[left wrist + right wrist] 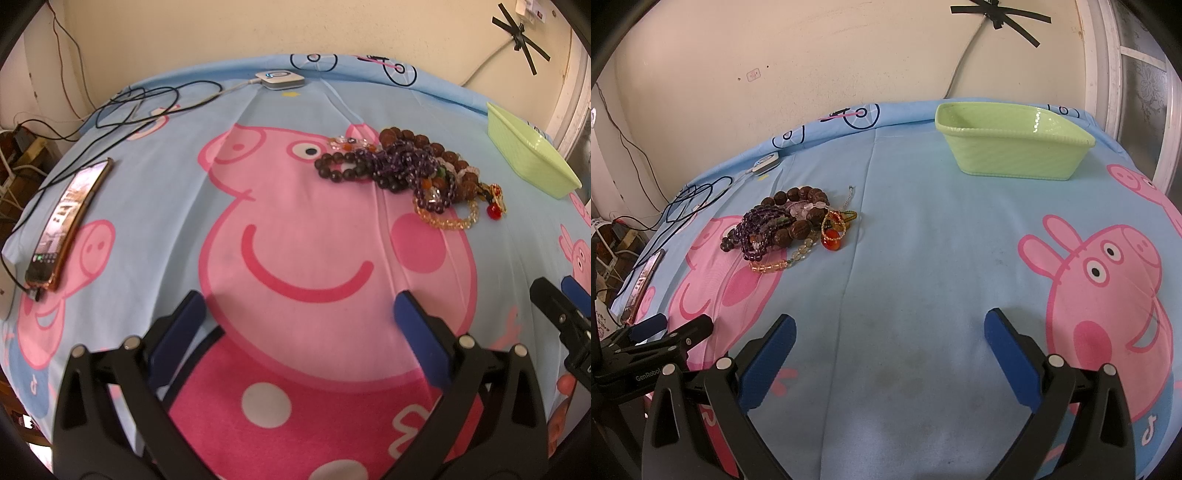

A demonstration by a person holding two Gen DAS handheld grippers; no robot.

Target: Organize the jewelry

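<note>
A pile of bead bracelets (410, 170), brown, purple, black, amber and one with a red stone, lies on the cartoon-pig bedsheet; it also shows in the right wrist view (786, 229). A light green plastic basket (1008, 144) stands empty at the far right; it also shows in the left wrist view (528, 155). My left gripper (299, 310) is open and empty, well short of the pile. My right gripper (890, 332) is open and empty, with the basket far ahead and the pile to its left. The left gripper shows at the lower left of the right wrist view (665, 332).
A phone (68, 225) with a cable lies at the left edge of the bed. A small white charger box (280, 79) and tangled black cables (140, 107) lie at the back left. The wall runs behind the bed.
</note>
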